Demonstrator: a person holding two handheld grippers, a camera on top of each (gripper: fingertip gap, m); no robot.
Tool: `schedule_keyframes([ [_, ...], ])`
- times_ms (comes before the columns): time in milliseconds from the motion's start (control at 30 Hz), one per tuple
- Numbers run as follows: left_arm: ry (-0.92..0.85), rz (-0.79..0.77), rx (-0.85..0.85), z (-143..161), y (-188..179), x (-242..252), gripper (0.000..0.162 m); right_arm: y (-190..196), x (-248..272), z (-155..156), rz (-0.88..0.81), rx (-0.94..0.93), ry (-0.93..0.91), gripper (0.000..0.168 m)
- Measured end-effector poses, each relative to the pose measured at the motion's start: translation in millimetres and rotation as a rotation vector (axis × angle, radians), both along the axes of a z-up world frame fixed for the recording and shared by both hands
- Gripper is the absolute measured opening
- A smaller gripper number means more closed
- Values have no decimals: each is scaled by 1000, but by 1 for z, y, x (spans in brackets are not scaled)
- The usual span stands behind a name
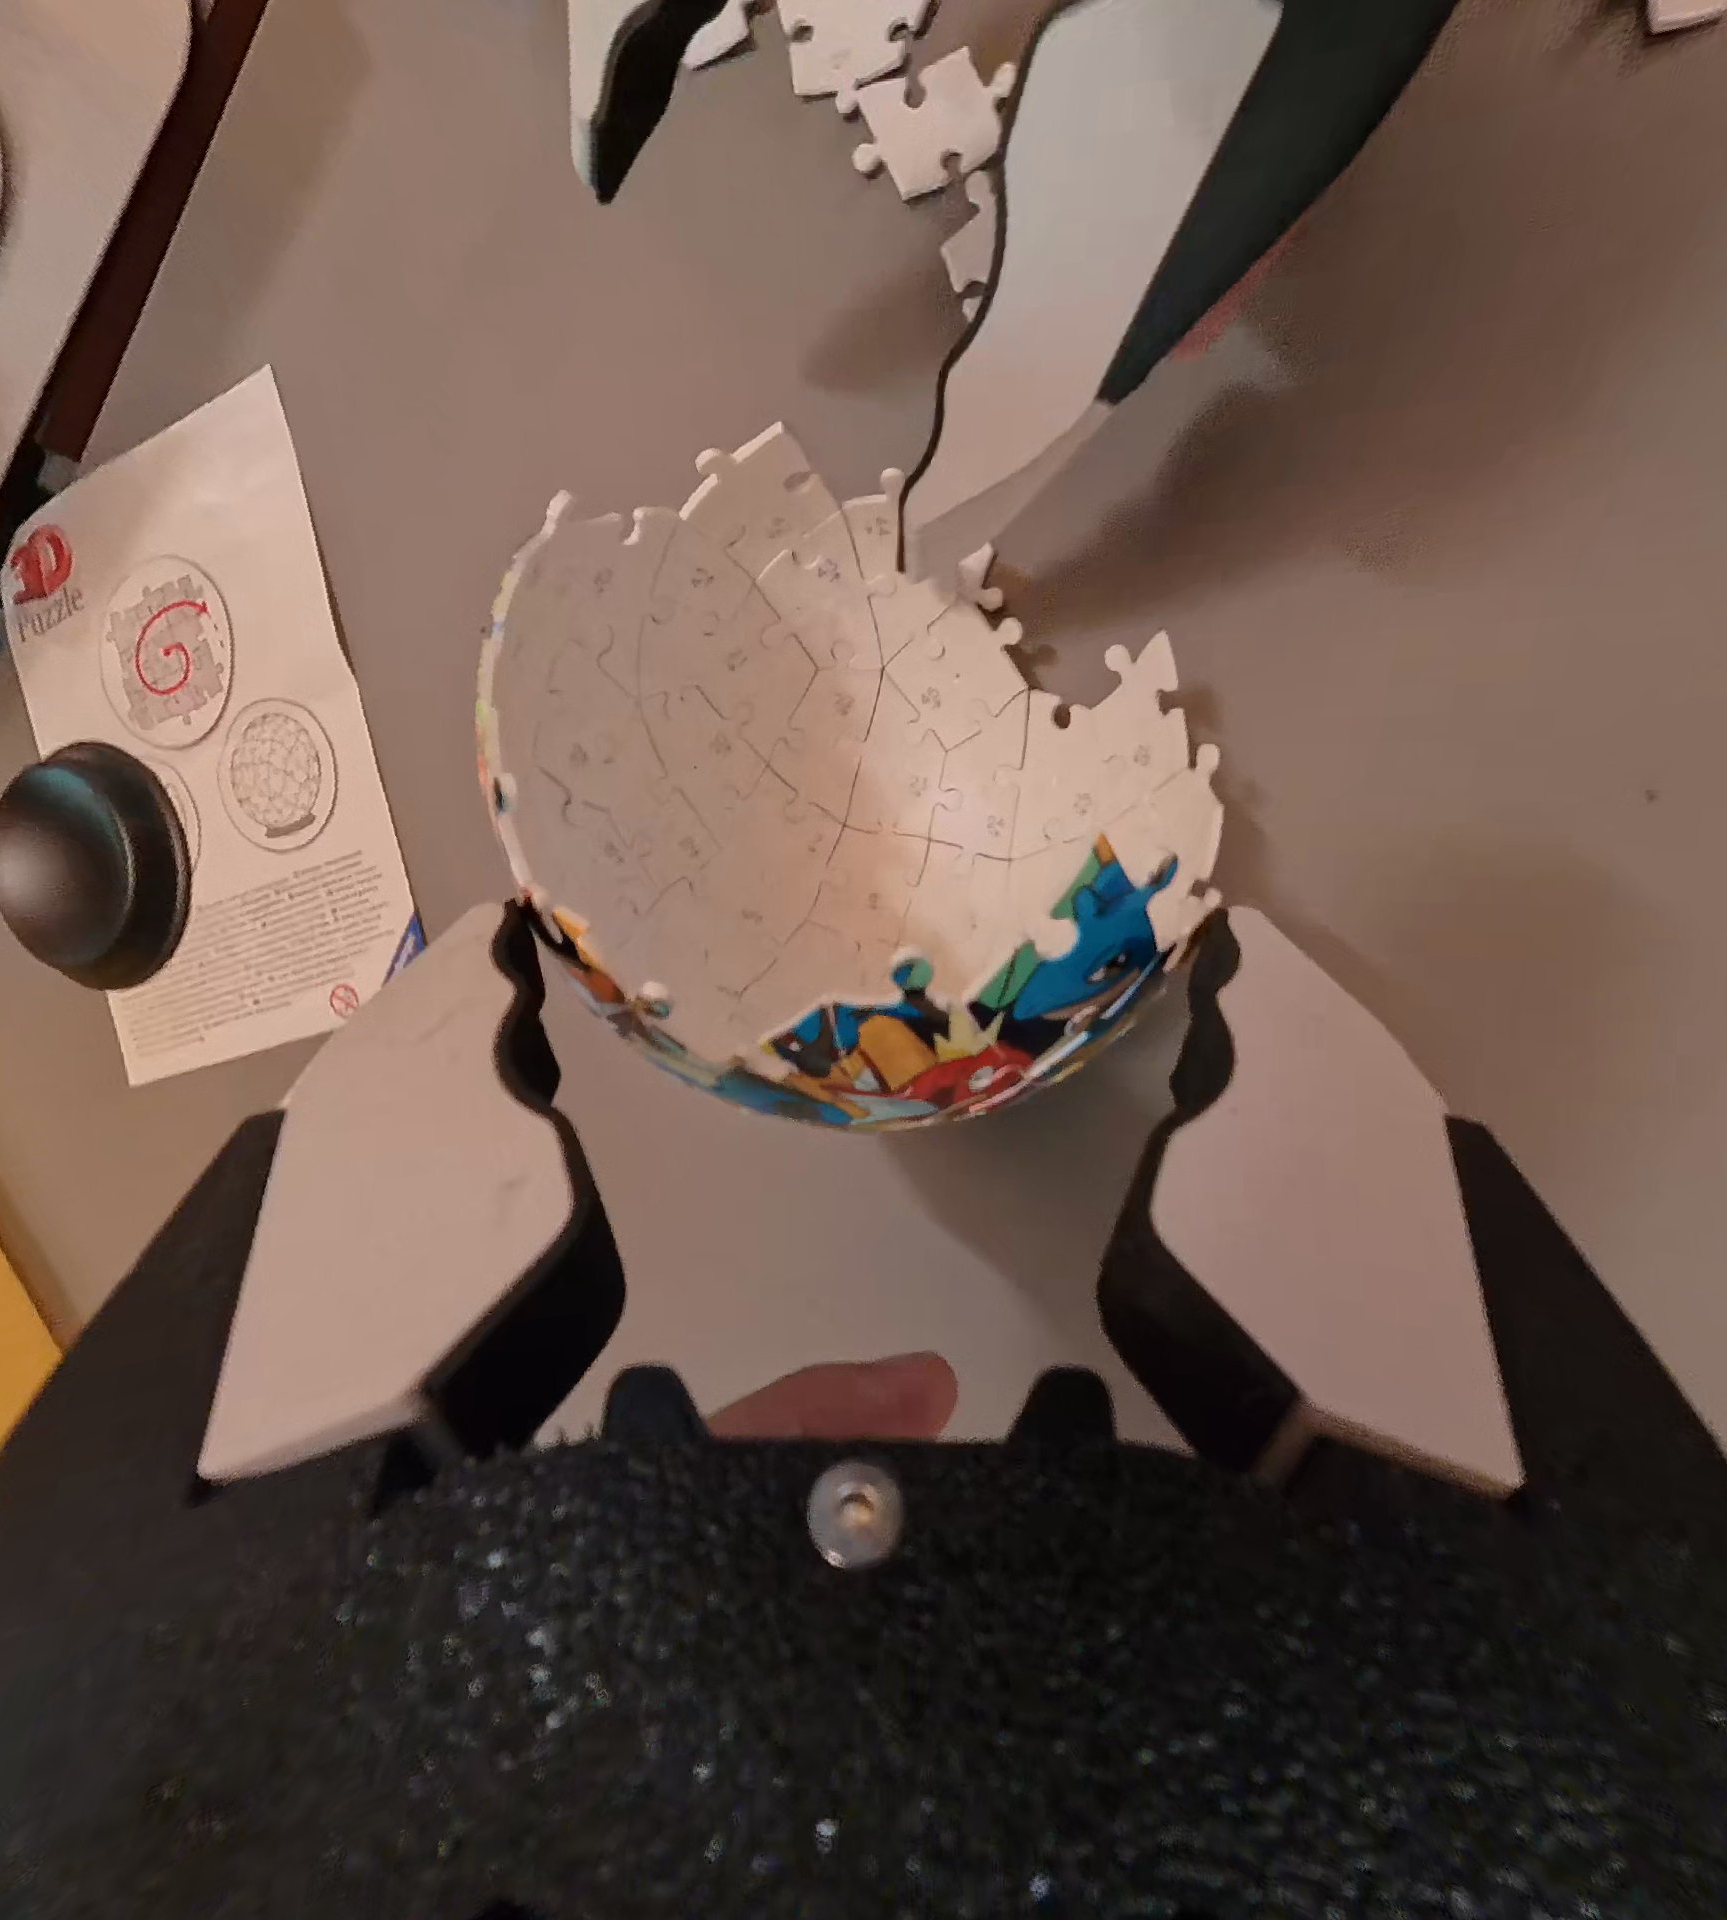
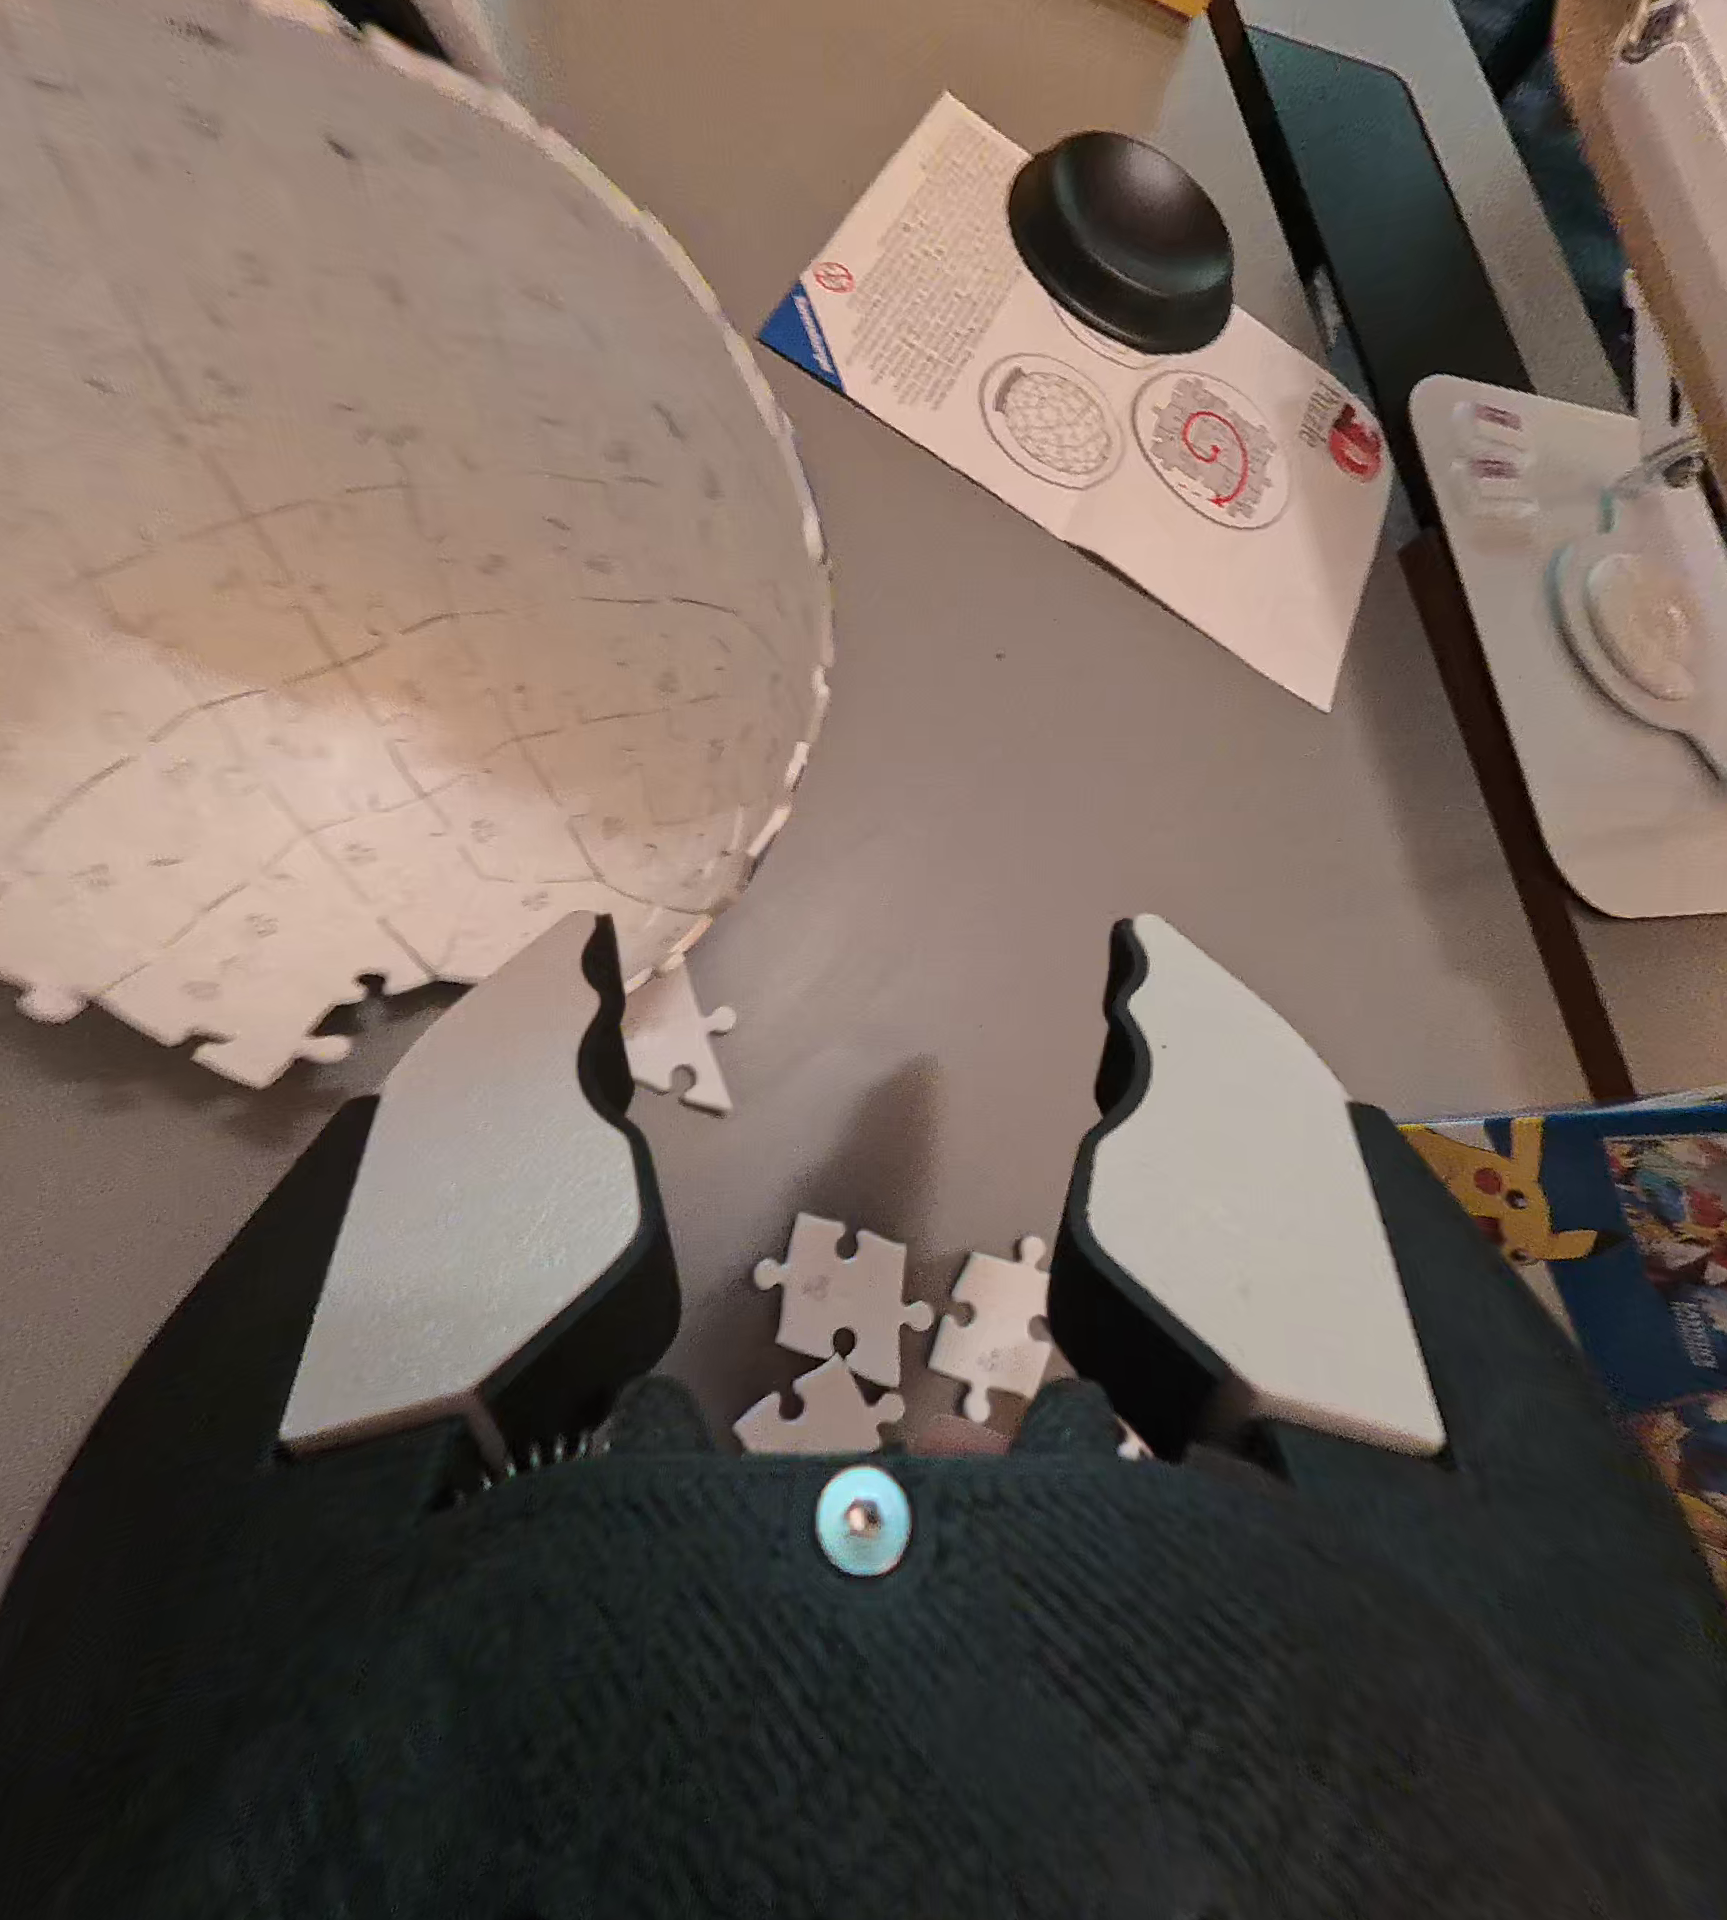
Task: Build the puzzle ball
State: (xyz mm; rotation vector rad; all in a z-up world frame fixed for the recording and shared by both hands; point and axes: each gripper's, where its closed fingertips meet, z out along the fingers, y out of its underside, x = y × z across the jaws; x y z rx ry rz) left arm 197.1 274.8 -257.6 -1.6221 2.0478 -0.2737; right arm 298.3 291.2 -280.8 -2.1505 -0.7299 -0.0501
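The half-built puzzle ball (image 1: 734,748) is an open bowl, white inside and colourful outside, resting on the grey table. My left gripper (image 1: 864,920) is shut on it, with a fingertip on each side of its near rim. The ball also fills the upper left of the right wrist view (image 2: 319,520). My right gripper (image 2: 864,966) is open and empty, just beside the ball's rim, over several loose white pieces (image 2: 843,1299). One of its fingers (image 1: 1056,343) shows beyond the ball in the left wrist view, next to a strip of joined pieces (image 1: 932,135).
An instruction leaflet (image 1: 215,727) lies left of the ball with the black ball stand (image 1: 90,862) on it; both show in the right wrist view (image 2: 1119,239). The puzzle box (image 2: 1669,1299) and a white tray (image 2: 1565,727) are at the right.
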Motion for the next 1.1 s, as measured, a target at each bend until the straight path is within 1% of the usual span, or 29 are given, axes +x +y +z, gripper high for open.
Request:
schedule_keyframes([
  [33, -4, 25, -5, 0, 0, 0, 116, 4, 1, -3, -12, 5, -29, 91],
  [133, -31, 114, -24, 3, -1, 1, 114, 14, 2, -5, -43, 30, -75, 88],
  [233, -74, 163, -8, 8, 0, 5, 109, 21, 5, -7, -71, 52, -99, 87],
  [333, -114, 144, 40, 13, 1, 12, 102, 21, 6, -13, -70, 36, -112, 85],
  [500, -93, 104, 118, 7, 1, 12, 109, 20, 4, -16, -51, 28, -118, 86],
  [667, -152, 92, 99, 13, -4, 18, 105, 20, 7, -18, -61, 26, -114, 86],
  [800, -154, 61, 167, 10, -7, 21, 106, 21, 7, -20, -63, 23, -130, 84],
  [900, -139, 59, 228, 5, -1, 20, 106, 20, 7, -20, -58, 19, -132, 84],
  [1000, -141, 75, 219, 3, 2, 19, 108, 19, 9, -18, -62, 22, -122, 84],
  [1100, -178, 80, 167, 7, -2, 22, 107, 18, 10, -18, -65, 22, -115, 85],
])
